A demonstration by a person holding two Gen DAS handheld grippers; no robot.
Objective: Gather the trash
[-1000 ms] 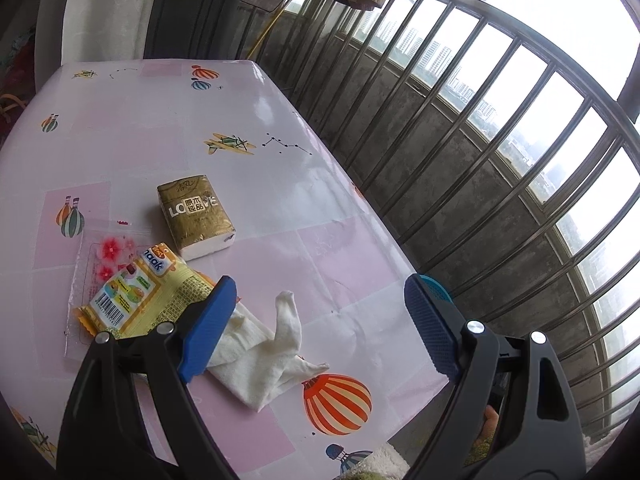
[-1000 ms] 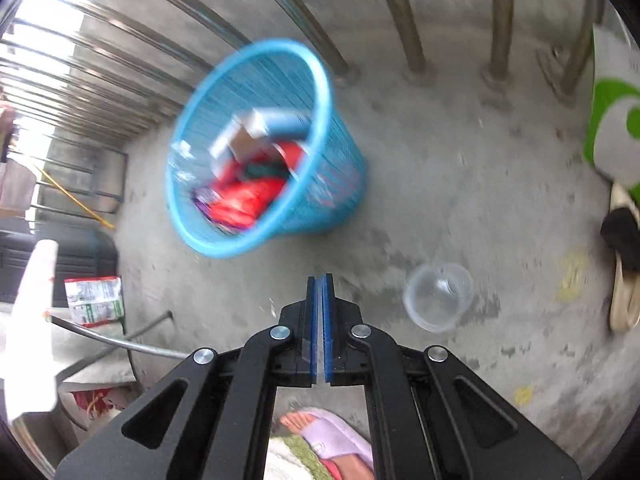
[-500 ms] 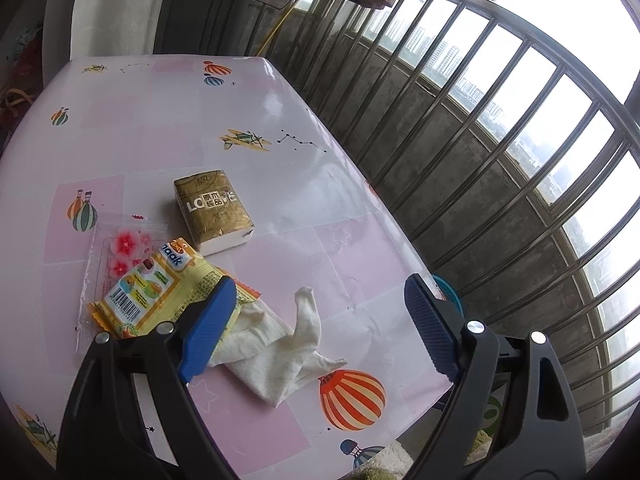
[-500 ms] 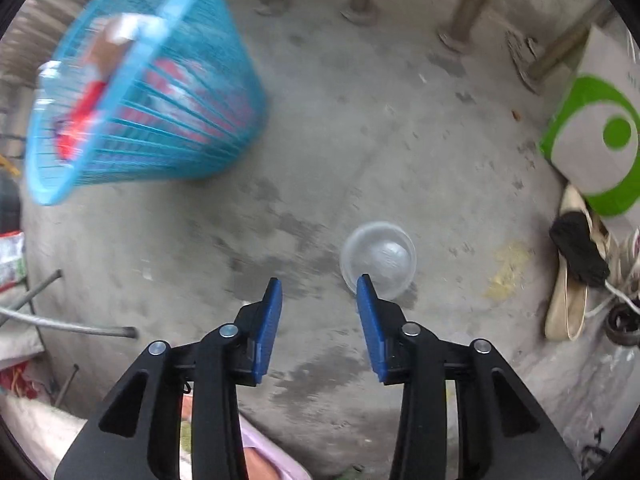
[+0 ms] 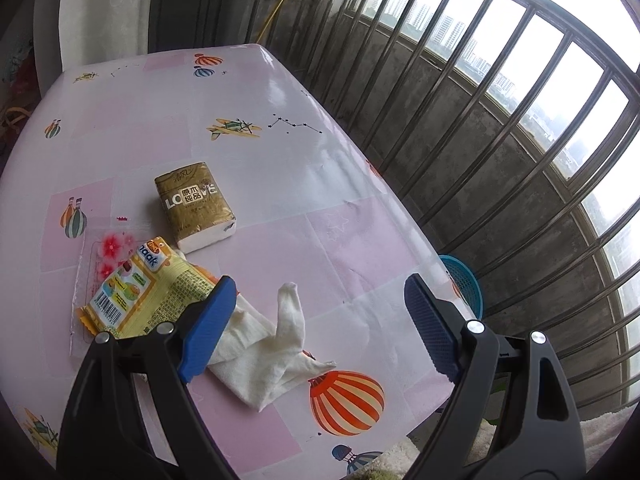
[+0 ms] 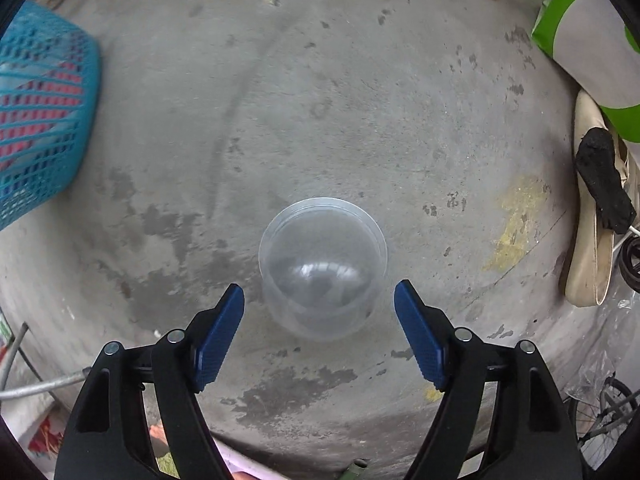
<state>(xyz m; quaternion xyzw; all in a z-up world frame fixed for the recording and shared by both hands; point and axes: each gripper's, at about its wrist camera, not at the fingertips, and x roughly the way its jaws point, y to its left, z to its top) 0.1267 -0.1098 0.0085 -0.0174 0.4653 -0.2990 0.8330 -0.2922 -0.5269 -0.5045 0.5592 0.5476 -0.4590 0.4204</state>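
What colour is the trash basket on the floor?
Bright blue plastic mesh basket, with red trash showing through; clearest in the right wrist view.

Black gripper (image 6: 319,300) frames, blue ribbed jaws, silver screws

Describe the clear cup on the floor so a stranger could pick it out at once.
Start from the bare grey concrete floor, between the blue mesh basket on one side and the green-and-white bag on the other. The clear plastic cup sits alone mid-floor, just ahead of the open right hand-held gripper. It is the only see-through, round thing there.
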